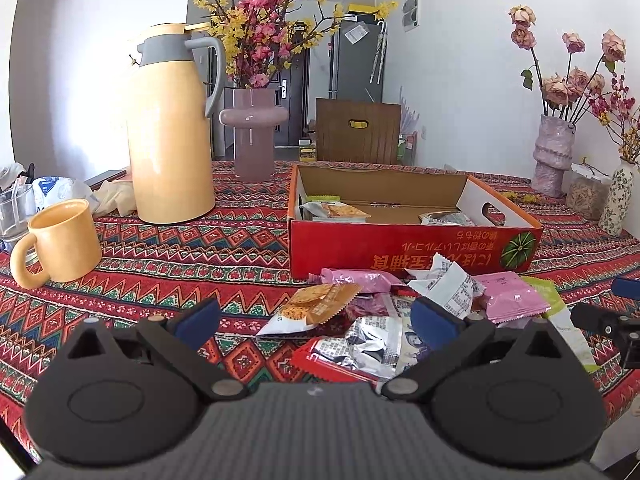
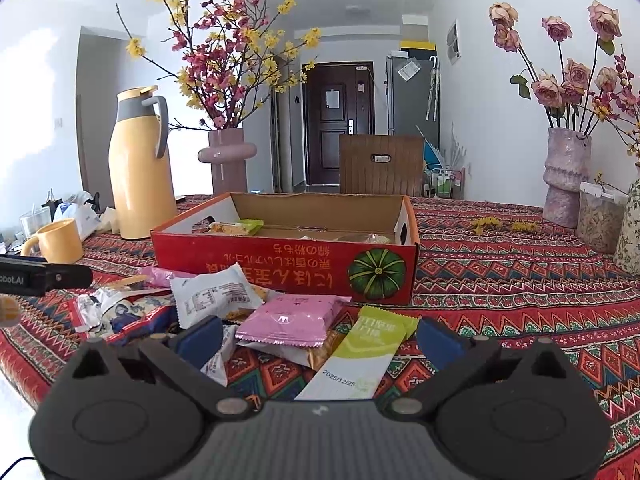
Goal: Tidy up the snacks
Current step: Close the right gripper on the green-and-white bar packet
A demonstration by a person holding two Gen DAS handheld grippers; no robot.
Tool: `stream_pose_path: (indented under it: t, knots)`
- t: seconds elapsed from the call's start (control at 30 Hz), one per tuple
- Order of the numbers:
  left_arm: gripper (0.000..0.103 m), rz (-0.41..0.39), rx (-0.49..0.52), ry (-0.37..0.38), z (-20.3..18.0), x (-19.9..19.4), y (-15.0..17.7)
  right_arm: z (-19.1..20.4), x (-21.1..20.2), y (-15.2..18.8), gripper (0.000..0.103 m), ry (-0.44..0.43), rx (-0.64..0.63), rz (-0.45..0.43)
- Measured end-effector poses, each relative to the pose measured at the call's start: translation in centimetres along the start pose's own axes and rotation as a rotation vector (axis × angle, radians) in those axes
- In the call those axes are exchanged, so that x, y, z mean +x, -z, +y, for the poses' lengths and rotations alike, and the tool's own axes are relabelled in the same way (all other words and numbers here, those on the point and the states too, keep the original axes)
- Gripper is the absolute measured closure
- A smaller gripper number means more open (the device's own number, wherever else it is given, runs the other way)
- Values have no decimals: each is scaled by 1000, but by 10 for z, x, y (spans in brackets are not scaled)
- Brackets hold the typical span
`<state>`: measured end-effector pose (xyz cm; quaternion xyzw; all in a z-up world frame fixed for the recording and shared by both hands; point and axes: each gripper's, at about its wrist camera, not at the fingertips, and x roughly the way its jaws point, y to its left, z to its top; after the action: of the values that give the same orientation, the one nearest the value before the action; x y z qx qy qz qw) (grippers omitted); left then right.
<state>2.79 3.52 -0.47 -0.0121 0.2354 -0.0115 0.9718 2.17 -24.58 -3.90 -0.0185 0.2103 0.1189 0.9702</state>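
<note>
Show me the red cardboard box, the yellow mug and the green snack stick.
Red cardboard box (image 2: 256, 258), right wrist view, front wall.
Yellow mug (image 1: 68, 240), left wrist view, side.
Green snack stick (image 2: 370, 340), right wrist view, upper wrapper.

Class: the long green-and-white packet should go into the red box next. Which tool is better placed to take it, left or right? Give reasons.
Right. The green-and-white packet lies between the open fingers of the right tool. The left tool, also open, faces the orange packet and foil wrappers; in its view the green packet sits far right. The red box stands just beyond.

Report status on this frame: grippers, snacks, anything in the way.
Left gripper and right gripper: jaws open, empty, low over snack pile. Red box behind, a few packets inside. Path to box clear.
</note>
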Motion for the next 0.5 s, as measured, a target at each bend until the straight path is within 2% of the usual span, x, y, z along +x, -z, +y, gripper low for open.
stream_pose_path:
  t: [0.5]
  knots:
    - [0,18,-7,-4,0,5,3,-9,30,14,2,41,53,98]
